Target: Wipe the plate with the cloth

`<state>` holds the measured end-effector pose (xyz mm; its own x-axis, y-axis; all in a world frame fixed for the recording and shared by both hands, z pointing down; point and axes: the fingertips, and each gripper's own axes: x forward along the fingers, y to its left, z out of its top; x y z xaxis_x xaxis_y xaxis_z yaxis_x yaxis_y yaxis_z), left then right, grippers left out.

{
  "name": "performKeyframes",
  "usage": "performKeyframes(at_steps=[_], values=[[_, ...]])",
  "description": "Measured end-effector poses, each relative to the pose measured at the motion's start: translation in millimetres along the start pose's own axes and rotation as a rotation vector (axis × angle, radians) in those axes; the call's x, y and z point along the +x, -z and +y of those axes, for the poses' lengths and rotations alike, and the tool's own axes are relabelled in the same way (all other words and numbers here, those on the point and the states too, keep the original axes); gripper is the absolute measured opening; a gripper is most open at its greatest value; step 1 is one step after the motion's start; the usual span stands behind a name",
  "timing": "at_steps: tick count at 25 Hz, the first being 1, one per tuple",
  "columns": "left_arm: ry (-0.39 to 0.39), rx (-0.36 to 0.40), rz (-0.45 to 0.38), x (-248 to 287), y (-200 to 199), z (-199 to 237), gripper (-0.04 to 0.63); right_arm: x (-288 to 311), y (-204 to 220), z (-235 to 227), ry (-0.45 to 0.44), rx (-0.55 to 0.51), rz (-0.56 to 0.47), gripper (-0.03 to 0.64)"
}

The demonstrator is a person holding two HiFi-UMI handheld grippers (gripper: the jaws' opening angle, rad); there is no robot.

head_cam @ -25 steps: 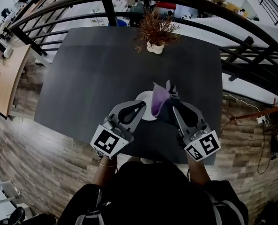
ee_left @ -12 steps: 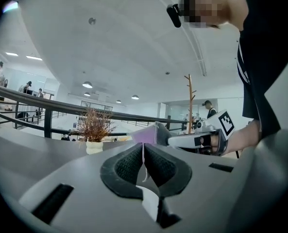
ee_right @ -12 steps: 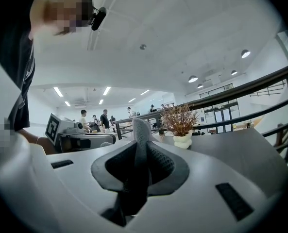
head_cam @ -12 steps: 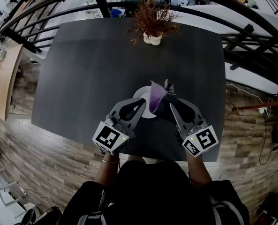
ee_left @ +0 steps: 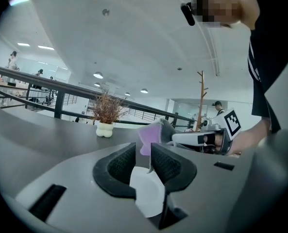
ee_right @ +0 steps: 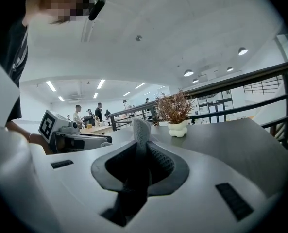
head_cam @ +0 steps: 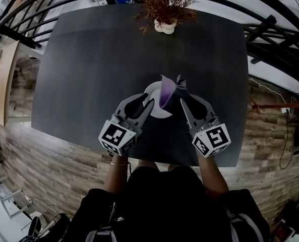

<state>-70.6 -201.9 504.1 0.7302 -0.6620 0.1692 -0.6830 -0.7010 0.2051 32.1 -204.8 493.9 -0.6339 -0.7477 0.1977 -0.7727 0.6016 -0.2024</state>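
One plate [head_cam: 154,91], one cloth [head_cam: 167,92], one table [head_cam: 88,59] and one potted plant [head_cam: 164,6], seemingly dried.

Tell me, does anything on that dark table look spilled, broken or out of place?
Nothing stands out. The round white plate lies flat on the dark table, the purple-and-grey cloth stands bunched, clamped in the right gripper, and the white pot of dried twigs sits upright at the far edge.

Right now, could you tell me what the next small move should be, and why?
Probably draw the left gripper back off the plate: its jaws have just been opening, the rim stands loose between them, and the plate looks set down on the table. The right gripper grips the cloth.
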Motion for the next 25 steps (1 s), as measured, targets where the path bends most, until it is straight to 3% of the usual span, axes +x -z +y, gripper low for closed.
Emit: performKeyframes(at_steps=[8,15,20,25], values=[[-0.058,-0.075,0.122,6,44,21,0.111,18,40,-3,0.025,-0.037,0.103,0.058],[-0.084,-0.113,0.169,6,61,26,0.123,30,59,-1,0.028,-0.145,0.175,0.058],[-0.087,-0.181,0.171,9,68,31,0.124,38,80,-7,0.051,-0.189,0.257,0.058],[-0.106,-0.167,0.202,8,73,34,0.124,43,101,-11,0.057,-0.209,0.33,0.058]])
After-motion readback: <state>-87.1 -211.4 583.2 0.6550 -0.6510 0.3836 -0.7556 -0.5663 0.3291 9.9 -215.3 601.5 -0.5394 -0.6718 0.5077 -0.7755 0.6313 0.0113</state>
